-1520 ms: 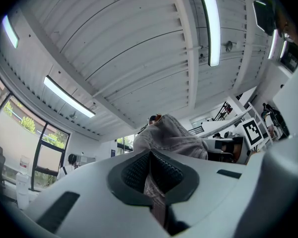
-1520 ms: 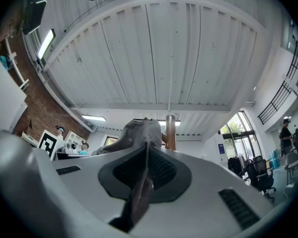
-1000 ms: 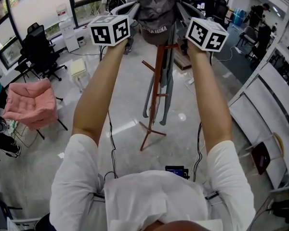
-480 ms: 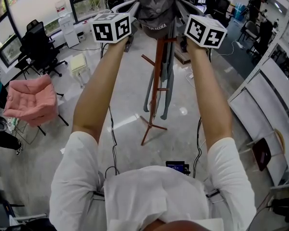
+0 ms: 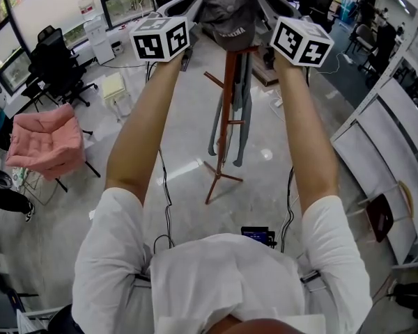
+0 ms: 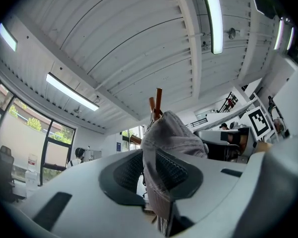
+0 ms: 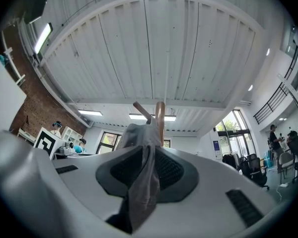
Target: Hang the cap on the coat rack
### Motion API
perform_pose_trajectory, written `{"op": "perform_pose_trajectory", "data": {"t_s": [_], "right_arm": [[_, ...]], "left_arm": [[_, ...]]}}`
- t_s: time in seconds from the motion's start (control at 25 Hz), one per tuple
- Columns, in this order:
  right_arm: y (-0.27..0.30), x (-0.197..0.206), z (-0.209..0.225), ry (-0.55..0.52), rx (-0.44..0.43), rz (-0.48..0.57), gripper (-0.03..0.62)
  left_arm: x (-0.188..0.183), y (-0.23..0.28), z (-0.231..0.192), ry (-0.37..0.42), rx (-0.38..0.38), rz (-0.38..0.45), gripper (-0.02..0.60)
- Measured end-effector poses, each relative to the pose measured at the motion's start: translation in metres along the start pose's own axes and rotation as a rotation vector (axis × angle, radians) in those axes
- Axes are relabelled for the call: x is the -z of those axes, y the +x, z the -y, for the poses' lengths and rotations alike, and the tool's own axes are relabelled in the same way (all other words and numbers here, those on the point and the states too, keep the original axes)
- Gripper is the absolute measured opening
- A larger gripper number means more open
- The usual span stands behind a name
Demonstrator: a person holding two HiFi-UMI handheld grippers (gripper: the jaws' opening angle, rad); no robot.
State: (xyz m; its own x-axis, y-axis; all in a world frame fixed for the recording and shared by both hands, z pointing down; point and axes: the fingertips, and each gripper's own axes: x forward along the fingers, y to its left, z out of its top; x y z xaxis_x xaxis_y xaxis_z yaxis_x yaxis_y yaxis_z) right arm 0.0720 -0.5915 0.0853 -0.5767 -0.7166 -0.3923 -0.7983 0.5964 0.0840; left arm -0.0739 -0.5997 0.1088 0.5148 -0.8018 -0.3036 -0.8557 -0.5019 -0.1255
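Note:
A grey cap is held up high over the top of a reddish-brown wooden coat rack. My left gripper is shut on the cap's left edge and my right gripper is shut on its right edge. In the left gripper view the grey cap cloth is pinched between the jaws, with the rack's top pegs just behind it. In the right gripper view the cap cloth is clamped the same way, and the rack's post rises right behind it.
Grey garments hang from the rack. A pink cushioned chair stands at the left, black office chairs behind it. White shelving runs along the right. Cables lie on the glossy floor.
Both grippers and the cap have shifted slightly up and away over the rack's top. The grip on the cap is unchanged.

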Motion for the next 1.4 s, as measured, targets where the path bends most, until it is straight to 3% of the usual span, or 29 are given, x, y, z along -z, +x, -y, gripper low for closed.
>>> {"op": "perform_pose_trajectory", "data": {"t_s": [0.32,0.52,0.72,0.92,1.16,1.4], "right_arm": [[-0.04,-0.028,-0.02,-0.02,-0.043,0.057,0.071],[-0.091,-0.013,-0.045,-0.007,-0.085,0.07,0.071],[-0.155,0.04,-0.057,0.006,-0.069,0.023,0.067],[-0.199,0.095,-0.089,-0.022,-0.058,-0.071,0.05],[-0.255,0.177,-0.114,0.076,-0.024,-0.214,0.038],[-0.322,0.259,-0.115,0.144,0.033,-0.373,0.035]], "left_arm": [[-0.017,-0.044,0.014,0.01,0.025,0.069,0.084],[0.001,-0.099,0.043,0.033,0.047,0.096,0.07],[0.044,-0.15,0.072,-0.003,0.04,0.08,0.049],[0.096,-0.203,0.089,-0.036,-0.009,0.006,0.038],[0.161,-0.251,0.123,-0.122,0.013,-0.097,0.026],[0.198,-0.286,0.145,-0.212,0.0,-0.137,0.02]]}}
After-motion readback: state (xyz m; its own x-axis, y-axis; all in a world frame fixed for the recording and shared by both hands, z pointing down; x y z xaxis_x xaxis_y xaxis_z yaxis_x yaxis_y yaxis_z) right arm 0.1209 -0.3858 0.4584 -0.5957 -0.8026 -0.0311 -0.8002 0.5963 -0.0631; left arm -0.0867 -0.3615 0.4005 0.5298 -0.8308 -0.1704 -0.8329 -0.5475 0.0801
